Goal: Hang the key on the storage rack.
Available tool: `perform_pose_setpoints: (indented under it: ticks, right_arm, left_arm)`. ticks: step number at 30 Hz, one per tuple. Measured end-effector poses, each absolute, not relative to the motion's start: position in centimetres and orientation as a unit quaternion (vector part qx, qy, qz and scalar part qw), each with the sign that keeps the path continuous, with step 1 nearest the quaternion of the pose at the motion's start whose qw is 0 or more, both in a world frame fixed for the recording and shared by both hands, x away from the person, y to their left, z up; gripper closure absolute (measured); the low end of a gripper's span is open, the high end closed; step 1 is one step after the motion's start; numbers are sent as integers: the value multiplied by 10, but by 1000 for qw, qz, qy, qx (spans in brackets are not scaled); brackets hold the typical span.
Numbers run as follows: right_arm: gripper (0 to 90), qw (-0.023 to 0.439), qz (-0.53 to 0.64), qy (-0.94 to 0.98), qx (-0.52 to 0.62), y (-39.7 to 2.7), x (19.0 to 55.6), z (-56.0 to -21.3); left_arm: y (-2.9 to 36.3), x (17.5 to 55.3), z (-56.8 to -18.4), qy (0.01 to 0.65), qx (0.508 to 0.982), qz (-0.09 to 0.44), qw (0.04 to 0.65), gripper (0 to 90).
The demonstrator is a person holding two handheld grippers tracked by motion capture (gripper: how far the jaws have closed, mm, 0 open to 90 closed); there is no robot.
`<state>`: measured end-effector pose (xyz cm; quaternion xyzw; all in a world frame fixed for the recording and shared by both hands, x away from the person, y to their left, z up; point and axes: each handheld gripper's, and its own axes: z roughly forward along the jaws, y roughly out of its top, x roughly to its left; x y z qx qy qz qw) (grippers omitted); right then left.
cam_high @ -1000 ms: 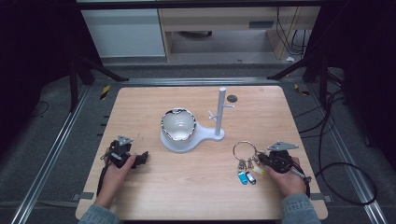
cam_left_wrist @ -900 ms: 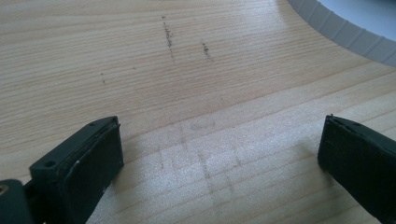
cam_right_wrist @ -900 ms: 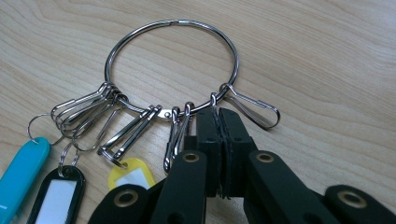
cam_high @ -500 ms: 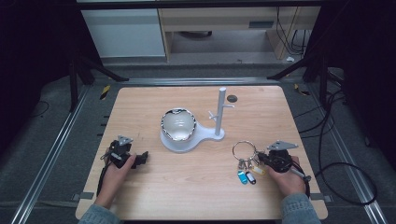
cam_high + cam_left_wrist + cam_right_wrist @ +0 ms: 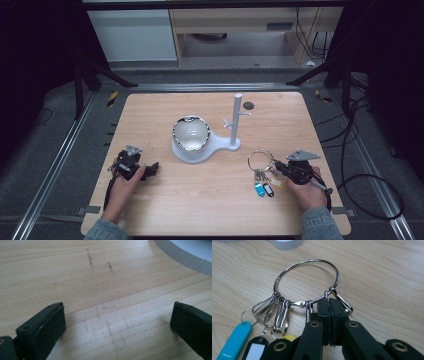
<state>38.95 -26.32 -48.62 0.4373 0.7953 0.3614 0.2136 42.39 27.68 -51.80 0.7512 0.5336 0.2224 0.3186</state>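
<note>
Wood table [image 5: 165, 205] runs across the high view, pale and bare over most of its top. At its left side a hand [image 5: 122, 187] rests on the surface and holds the left gripper [image 5: 150, 170], which lies low and points toward the middle of the table. In the left gripper view its two black jaws stand spread wide apart with nothing between them, just bare wood grain with a few faint dark scratches; the ribbed white edge of the stand base [image 5: 180, 258] shows at the upper right corner, apart from the jaws.

Near the middle of the table sits a shiny bowl [image 5: 190, 134] on the round end of a white stand [image 5: 220, 142]. An upright white post [image 5: 236, 120] with short pegs rises from the narrower end of that stand, just right of the bowl. A small dark round spot [image 5: 248, 105] lies on the wood behind the post.

Further right, the key ring [image 5: 260, 160] lies flat on the table, in front of and apart from the stand. Small metal clips [image 5: 275, 312] hang on the ring, and a blue tag [image 5: 234, 340], a black tag [image 5: 255, 350] and a bit of a yellow tag [image 5: 287, 337] trail off them. The right gripper [image 5: 329, 302], held by the right hand [image 5: 307, 190], has its jaws pressed together, pinching the ring's wire at its near side between two clips.
</note>
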Motion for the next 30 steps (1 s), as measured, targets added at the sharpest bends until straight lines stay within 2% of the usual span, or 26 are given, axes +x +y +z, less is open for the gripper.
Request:
perform_pose_setpoints:
  ticks: [30]
  right_arm:
    - [887,218,421,772,424,-256,385,-466]
  left_arm:
    - [277,424,-518,533,752,223,318,0]
